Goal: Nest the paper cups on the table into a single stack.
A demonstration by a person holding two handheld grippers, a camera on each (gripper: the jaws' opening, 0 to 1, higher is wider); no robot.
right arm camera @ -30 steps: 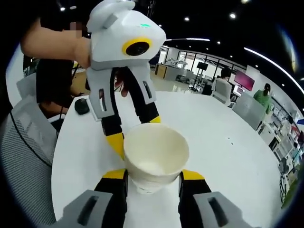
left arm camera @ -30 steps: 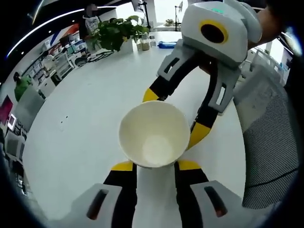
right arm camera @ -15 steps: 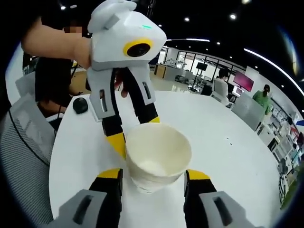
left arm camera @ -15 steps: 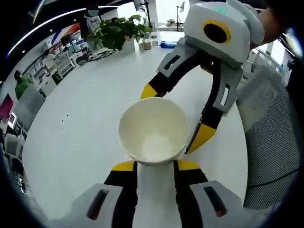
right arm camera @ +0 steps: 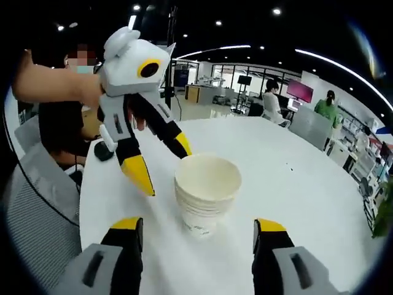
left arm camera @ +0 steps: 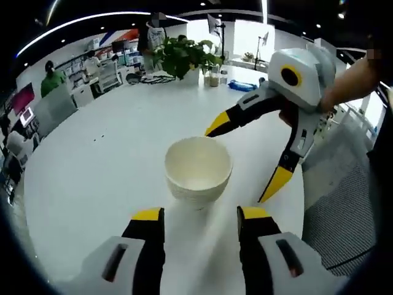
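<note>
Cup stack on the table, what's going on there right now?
A person is working with two handheld grippers over a white table. The paper cups stand nested in one upright stack on it. The left gripper and the right gripper are both open, their yellow-tipped fingers apart from the stack and gripping nothing. The stacking looks done.

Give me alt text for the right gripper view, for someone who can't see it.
A stack of nested paper cups stands upright on a white table, free of both open grippers: the right gripper in front, the left gripper beside it, held by a person's hand.
</note>
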